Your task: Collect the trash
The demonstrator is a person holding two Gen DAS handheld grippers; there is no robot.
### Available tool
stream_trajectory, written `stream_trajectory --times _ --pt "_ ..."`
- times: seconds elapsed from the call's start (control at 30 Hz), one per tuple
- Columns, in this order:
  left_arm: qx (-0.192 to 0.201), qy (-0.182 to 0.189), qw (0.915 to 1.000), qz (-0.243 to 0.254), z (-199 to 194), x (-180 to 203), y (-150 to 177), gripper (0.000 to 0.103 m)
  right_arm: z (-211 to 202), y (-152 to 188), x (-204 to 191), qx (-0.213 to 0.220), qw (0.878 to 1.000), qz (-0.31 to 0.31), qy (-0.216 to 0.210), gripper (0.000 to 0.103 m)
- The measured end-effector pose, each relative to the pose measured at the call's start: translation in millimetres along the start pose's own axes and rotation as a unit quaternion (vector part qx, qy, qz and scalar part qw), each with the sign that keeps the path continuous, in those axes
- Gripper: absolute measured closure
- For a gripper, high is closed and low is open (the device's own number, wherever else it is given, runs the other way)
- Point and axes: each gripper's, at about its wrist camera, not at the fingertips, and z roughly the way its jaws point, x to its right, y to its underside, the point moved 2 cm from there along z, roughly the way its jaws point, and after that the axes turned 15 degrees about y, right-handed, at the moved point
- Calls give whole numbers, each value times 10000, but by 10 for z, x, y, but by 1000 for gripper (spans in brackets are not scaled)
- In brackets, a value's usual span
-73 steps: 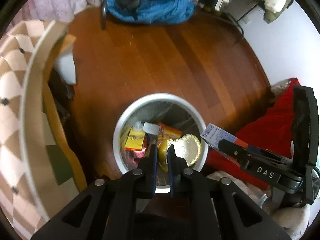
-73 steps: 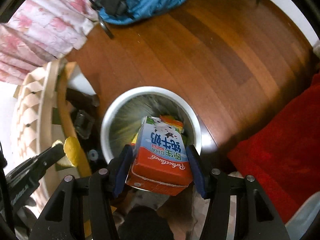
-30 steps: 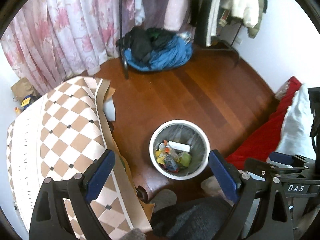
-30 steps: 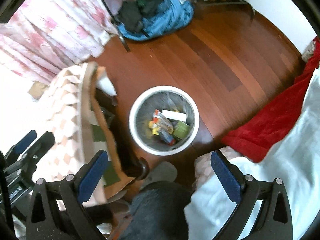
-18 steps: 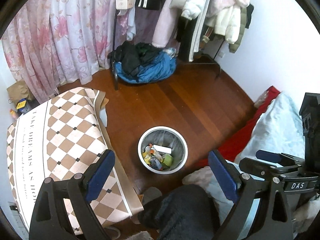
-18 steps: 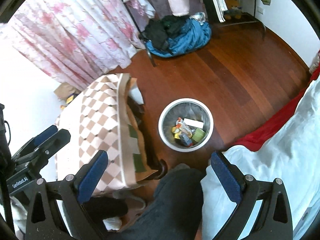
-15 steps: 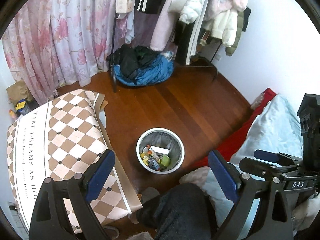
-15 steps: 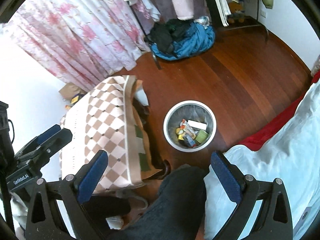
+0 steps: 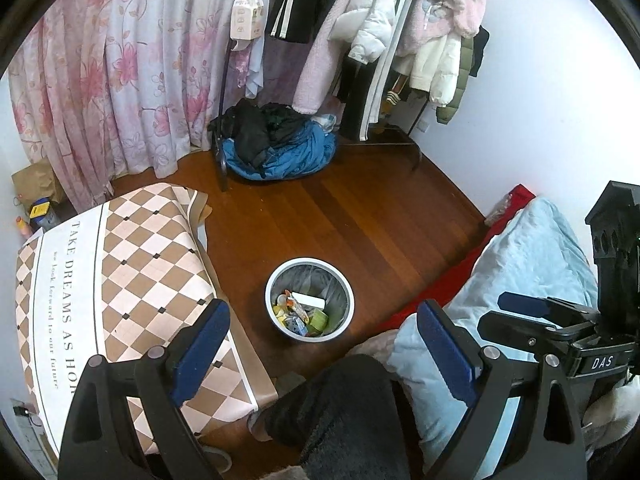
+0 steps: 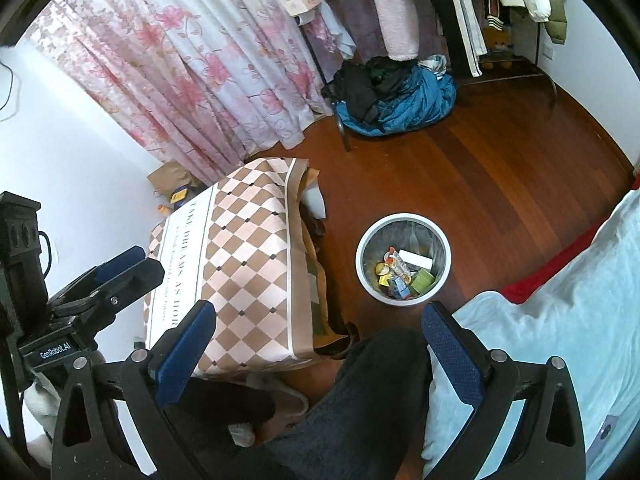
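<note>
A round white-rimmed trash bin (image 9: 347, 292) stands on the wooden floor, holding several pieces of trash, among them a white carton (image 9: 307, 300) and a green box (image 9: 318, 319). It also shows in the right wrist view (image 10: 362, 256). My left gripper (image 9: 324, 328) is open and empty, held high above the bin. My right gripper (image 10: 318, 330) is open and empty, also high above the floor. Each gripper shows at the edge of the other's view.
A table under a checked cloth (image 9: 120, 264) stands left of the bin. A bed with a pale blue cover (image 9: 532, 264) and a red blanket (image 9: 448, 284) lies to the right. A clothes rack (image 9: 360, 40), a blue clothes heap (image 9: 280, 152) and floral curtains (image 9: 120, 60) stand behind. The person's dark-trousered leg (image 9: 344, 412) is below.
Both grippers were shut on trash over the bin, a yellow scrap in the left and a milk carton in the right. They opened, the trash lies in the bin, and both rose high.
</note>
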Motion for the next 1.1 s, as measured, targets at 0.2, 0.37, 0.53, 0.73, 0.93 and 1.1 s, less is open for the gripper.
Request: stream_trajectory --times 0.2,0.37,0.53,0.73,0.93,1.1 --pt "-34 23 10000 -33 -13 8 86 7 14 48 5 -56 10000 -39 17 0" --pt "-54 76 10000 -19 4 26 120 3 12 94 9 -95 9999 -65 37 0" --pt "-50 106 9999 -9 -2 38 129 0 5 112 -8 -87 9999 -63 67 0" --pt "-73 152 9999 -6 6 95 126 0 -31 157 18 -42 9998 -128 124 0" --pt "-86 197 9998 23 4 138 125 0 -92 193 28 -25 9997 -185 151 0" --pt "-83 229 9997 41 -3 154 131 0 -91 201 6 -26 9997 -162 156 0"
